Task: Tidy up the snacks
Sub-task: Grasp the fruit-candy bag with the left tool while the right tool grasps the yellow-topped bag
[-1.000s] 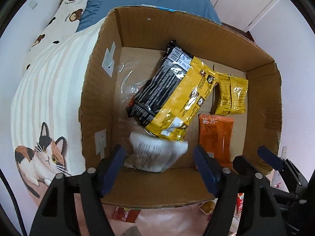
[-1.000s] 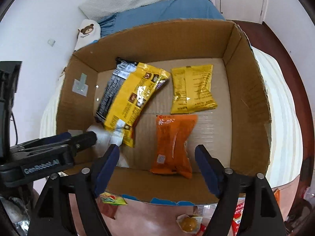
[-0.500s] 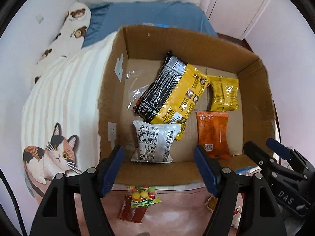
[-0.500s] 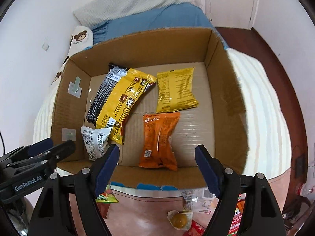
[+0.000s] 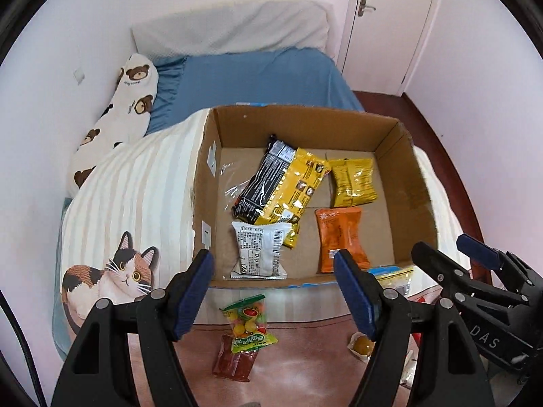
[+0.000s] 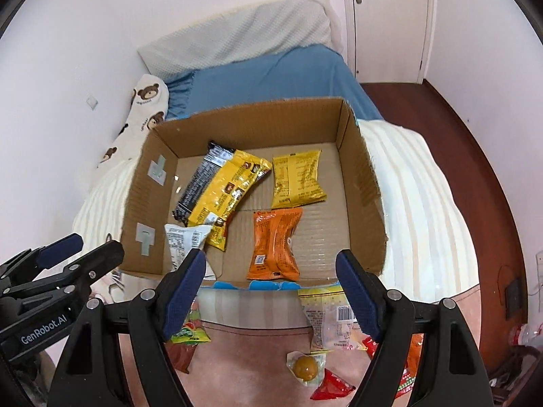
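Left wrist view: the left gripper [image 5: 273,290] hangs with jaws apart, gripping nothing, just short of the open brown cardboard box [image 5: 419,200]. At its twelve o'clock a white printed snack packet [image 5: 259,249] lies inside; at six o'clock, a clear bag of colourful candies [image 5: 249,320] rests outside. The right gripper [image 6: 271,291], jaws likewise apart and empty, has the flat orange snack packet [image 6: 276,242] at twelve o'clock.

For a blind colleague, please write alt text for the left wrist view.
An open cardboard box on a bed holds four snack packets: a black-and-yellow pack, a yellow bag, an orange bag and a white packet. The left gripper hangs above the near edge, jaws open and empty. A candy bag lies outside the box.
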Demonstrator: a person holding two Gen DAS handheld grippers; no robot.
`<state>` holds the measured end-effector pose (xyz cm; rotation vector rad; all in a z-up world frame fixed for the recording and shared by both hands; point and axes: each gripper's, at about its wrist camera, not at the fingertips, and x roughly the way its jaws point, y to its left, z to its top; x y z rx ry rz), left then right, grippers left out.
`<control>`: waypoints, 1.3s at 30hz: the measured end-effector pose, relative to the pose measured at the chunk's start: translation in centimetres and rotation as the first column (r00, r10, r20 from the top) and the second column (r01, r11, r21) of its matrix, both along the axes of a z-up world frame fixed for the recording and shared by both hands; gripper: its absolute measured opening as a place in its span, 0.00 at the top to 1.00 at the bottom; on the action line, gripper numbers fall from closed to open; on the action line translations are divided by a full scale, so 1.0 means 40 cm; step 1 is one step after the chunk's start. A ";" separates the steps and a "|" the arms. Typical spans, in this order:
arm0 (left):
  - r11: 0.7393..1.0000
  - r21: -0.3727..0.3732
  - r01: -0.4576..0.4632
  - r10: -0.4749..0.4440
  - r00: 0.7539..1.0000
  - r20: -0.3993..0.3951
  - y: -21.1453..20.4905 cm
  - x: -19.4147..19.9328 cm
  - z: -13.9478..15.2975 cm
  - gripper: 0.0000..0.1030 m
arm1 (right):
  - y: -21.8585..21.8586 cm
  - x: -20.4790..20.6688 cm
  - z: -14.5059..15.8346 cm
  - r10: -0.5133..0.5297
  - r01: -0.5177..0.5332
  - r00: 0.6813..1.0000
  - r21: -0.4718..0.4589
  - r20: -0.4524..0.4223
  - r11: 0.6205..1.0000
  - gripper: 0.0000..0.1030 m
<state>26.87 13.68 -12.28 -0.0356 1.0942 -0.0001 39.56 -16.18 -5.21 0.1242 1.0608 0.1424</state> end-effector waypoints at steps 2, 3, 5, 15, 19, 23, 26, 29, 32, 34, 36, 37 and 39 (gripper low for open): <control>1.000 0.001 0.002 -0.002 1.000 0.019 -0.004 -0.017 0.014 0.31 | 0.002 -0.017 0.015 0.005 -0.005 1.000 -0.010 0.021 1.000 0.18; 1.000 0.005 0.000 0.000 1.000 0.028 -0.006 -0.025 0.020 0.31 | 0.002 -0.025 0.023 0.001 0.000 0.999 -0.024 0.034 1.000 0.14; 1.000 0.011 -0.009 0.008 0.999 0.049 -0.006 -0.038 0.031 0.30 | -0.002 -0.035 0.031 0.000 0.002 0.999 -0.037 0.055 0.999 0.06; 0.999 -0.016 -0.044 0.044 0.999 -0.014 0.033 -0.095 -0.030 0.08 | -0.111 -0.107 -0.046 -0.074 0.076 0.996 0.029 -0.044 0.997 0.04; 0.997 0.018 -0.071 0.072 0.990 -0.121 0.061 -0.124 -0.153 0.08 | -0.161 -0.107 -0.177 -0.128 0.131 0.983 0.019 -0.133 0.991 0.04; 0.992 0.071 -0.106 0.120 0.965 -0.234 0.097 -0.127 -0.289 0.08 | -0.166 -0.082 -0.307 -0.118 0.113 0.974 -0.036 -0.196 0.993 0.04; 0.987 0.065 -0.144 0.157 0.939 -0.305 0.126 -0.110 -0.370 0.09 | -0.158 -0.050 -0.385 -0.103 0.091 0.968 -0.061 -0.228 0.994 0.04; 0.982 0.022 -0.188 0.183 0.916 -0.356 0.148 -0.087 -0.436 0.09 | -0.151 -0.023 -0.432 -0.095 0.077 0.966 -0.079 -0.242 0.994 0.04; 0.979 -0.034 -0.203 0.171 0.897 -0.408 0.152 -0.058 -0.500 0.09 | -0.150 0.001 -0.474 -0.086 0.062 0.959 -0.098 -0.270 0.993 0.04; 0.976 -0.056 -0.210 0.166 0.886 -0.433 0.151 -0.042 -0.537 0.09 | -0.150 0.012 -0.500 -0.089 0.058 0.952 -0.112 -0.293 0.992 0.04; 0.974 -0.067 -0.214 0.163 0.882 -0.441 0.148 -0.029 -0.565 0.19 | -0.155 0.017 -0.527 -0.091 0.055 0.945 -0.122 -0.314 0.991 0.04; 0.973 -0.073 -0.217 0.165 0.886 -0.433 0.147 -0.026 -0.573 0.25 | -0.158 0.018 -0.540 -0.092 0.056 0.940 -0.118 -0.329 0.991 0.04; 0.972 -0.077 -0.223 0.171 0.891 -0.421 0.146 -0.025 -0.575 0.46 | -0.171 0.013 -0.557 -0.096 0.072 0.932 -0.079 -0.350 0.994 0.06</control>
